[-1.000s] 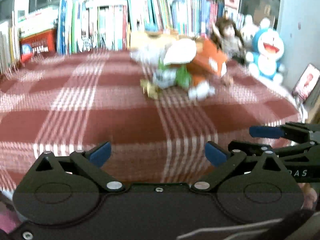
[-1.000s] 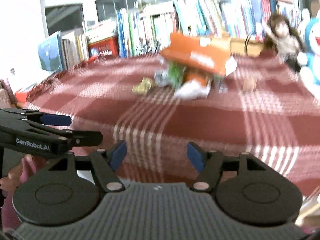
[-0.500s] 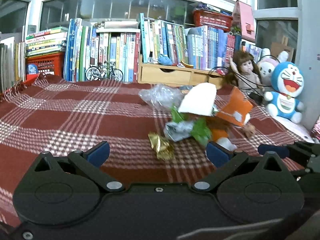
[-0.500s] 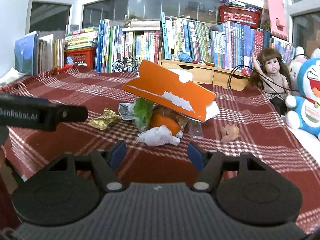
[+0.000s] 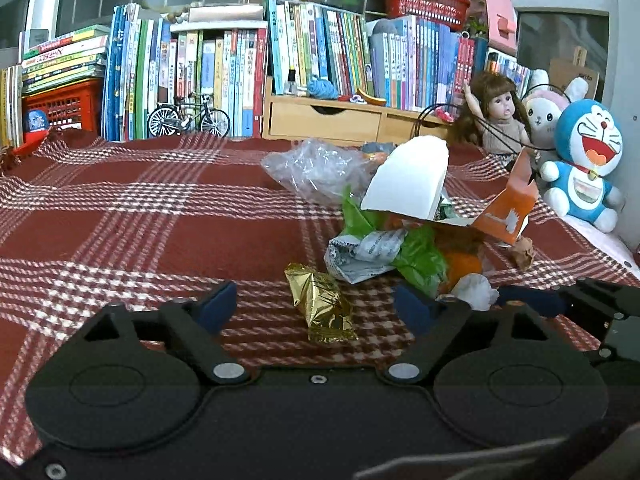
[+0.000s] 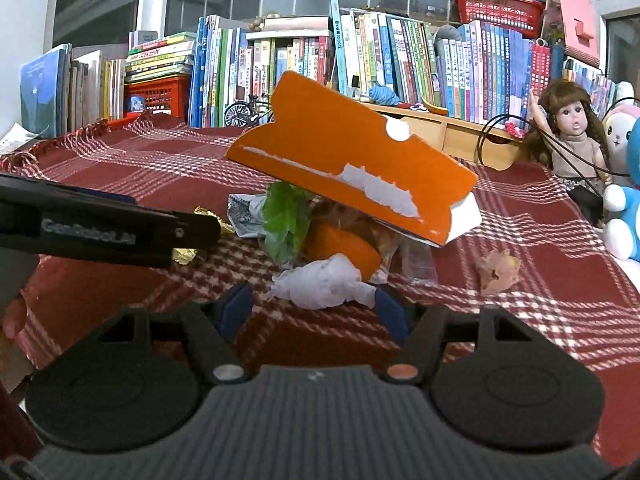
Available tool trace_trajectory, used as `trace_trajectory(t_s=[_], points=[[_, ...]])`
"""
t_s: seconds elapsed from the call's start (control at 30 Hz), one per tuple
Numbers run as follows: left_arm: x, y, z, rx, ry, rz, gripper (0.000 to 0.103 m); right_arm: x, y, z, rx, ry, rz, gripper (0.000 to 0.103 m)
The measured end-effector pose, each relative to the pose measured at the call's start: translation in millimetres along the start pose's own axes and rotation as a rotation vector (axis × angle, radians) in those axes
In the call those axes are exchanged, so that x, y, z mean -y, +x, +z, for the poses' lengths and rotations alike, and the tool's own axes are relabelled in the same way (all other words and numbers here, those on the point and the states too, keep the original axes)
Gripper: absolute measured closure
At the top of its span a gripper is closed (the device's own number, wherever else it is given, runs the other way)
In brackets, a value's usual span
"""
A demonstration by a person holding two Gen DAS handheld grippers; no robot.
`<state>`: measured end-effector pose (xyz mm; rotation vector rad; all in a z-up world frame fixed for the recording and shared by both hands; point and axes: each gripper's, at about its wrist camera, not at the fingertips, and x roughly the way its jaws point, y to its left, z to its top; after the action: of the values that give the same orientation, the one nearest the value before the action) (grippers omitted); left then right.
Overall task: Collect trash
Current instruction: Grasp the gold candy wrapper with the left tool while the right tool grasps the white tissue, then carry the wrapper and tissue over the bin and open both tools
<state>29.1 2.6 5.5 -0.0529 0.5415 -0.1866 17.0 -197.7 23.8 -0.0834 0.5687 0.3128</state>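
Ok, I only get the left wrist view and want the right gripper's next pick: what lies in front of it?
Observer: The right gripper is open; a crumpled white tissue lies just ahead of its jaws.
Operator: Anything above that tissue?
Observer: A torn orange carton leans across the top of the pile behind it, sloping down toward the right.
Operator: Any stray piece?
Observer: A pinkish crumpled scrap lies alone on the plaid blanket, right of the pile, with bare cloth between.

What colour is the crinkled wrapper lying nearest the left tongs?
Shiny gold; the wrapper shows best in the left wrist view.
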Motion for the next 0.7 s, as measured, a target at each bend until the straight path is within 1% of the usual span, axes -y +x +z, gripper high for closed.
trace_trajectory(t_s=[0.03,0.1,0.2,0.3,0.37,0.43,0.47,0.53,0.57,0.63,0.7], points=[[2,2,0,-0.003,0.003,0.001,0.030,0,2,1,-0.001,-0.002,0.000,0.024],[3,6,0,-0.009,0.011,0.001,0.033,0,5,1,-0.005,-0.002,-0.001,0.024],[4,12,-1,-0.024,0.013,0.007,0.033,1,10,3,-0.013,0.002,-0.001,0.024],[3,18,-1,-0.042,-0.008,0.022,0.033,3,14,3,-0.019,0.010,0.003,0.024],[1,22,-2,-0.056,-0.021,0.025,0.038,3,15,3,-0.022,0.013,0.004,0.024],[0,24,-2,-0.066,-0.027,0.028,0.049,3,16,2,-0.024,0.016,0.007,0.024],[-1,25,-2,-0.069,-0.028,0.028,0.053,3,17,2,-0.025,0.016,0.009,0.025],[-2,26,-2,-0.072,-0.034,0.030,0.068,2,17,1,-0.026,0.019,0.017,0.035],[-2,25,-1,-0.073,-0.037,0.035,0.074,2,17,1,-0.028,0.020,0.021,0.038],[-3,24,-1,-0.077,-0.038,0.039,0.074,2,16,0,-0.033,0.016,0.030,0.046],[-2,22,-1,-0.078,-0.030,0.037,0.075,1,14,0,-0.030,0.009,0.029,0.052]])
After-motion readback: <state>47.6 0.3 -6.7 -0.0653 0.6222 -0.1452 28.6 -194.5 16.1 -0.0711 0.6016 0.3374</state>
